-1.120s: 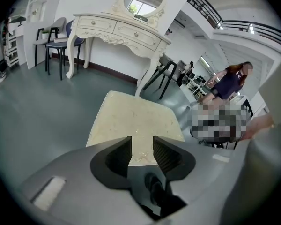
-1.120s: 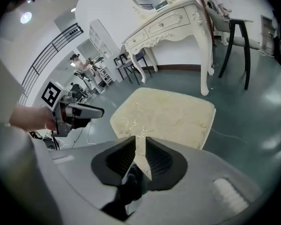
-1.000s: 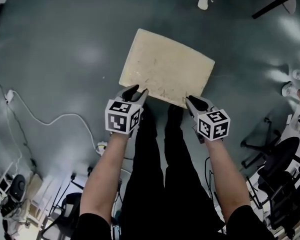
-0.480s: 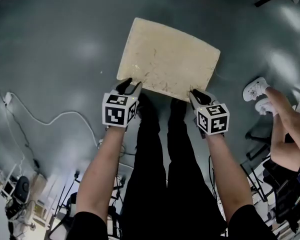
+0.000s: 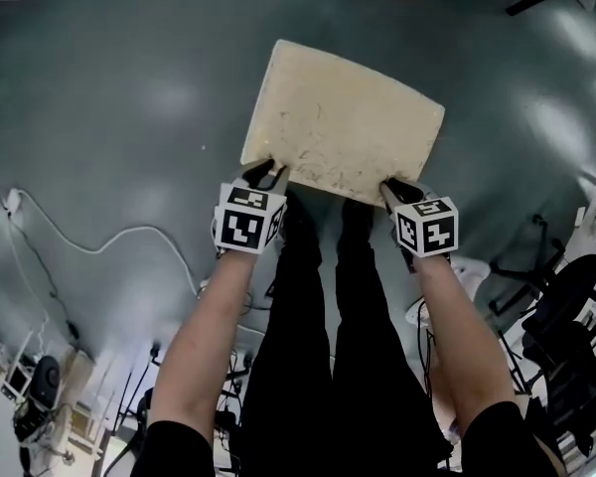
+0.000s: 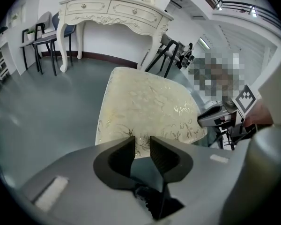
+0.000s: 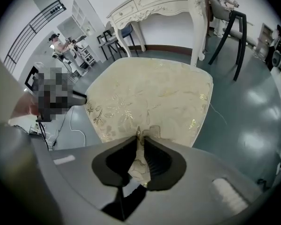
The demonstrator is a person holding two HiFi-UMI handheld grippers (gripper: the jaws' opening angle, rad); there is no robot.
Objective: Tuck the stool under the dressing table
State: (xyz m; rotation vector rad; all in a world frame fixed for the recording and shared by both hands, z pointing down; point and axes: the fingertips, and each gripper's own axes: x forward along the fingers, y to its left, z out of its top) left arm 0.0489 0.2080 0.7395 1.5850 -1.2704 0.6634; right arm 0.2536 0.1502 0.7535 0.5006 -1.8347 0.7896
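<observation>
The stool (image 5: 343,122) shows its cream, gold-patterned cushion from above, right in front of my legs. My left gripper (image 5: 266,174) is at its near left corner. In the left gripper view the jaws (image 6: 141,146) are closing, with the cushion's edge (image 6: 145,111) at the fingertips and a gap still between the pads. My right gripper (image 5: 397,189) is at the near right corner, and its jaws (image 7: 139,144) pinch a fold of the cushion's fabric (image 7: 152,97). The white carved dressing table (image 6: 112,11) stands beyond the stool, also in the right gripper view (image 7: 154,3).
A white cable (image 5: 99,241) trails over the grey floor at the left. Black chairs (image 5: 566,326) crowd the right side. More dark chairs stand beside the dressing table (image 6: 42,41), and a black chair frame (image 7: 229,27) stands to its right.
Both grippers have come down onto the stool's near edge. The left jaws have narrowed. A person seen at the right half a second ago is out of view.
</observation>
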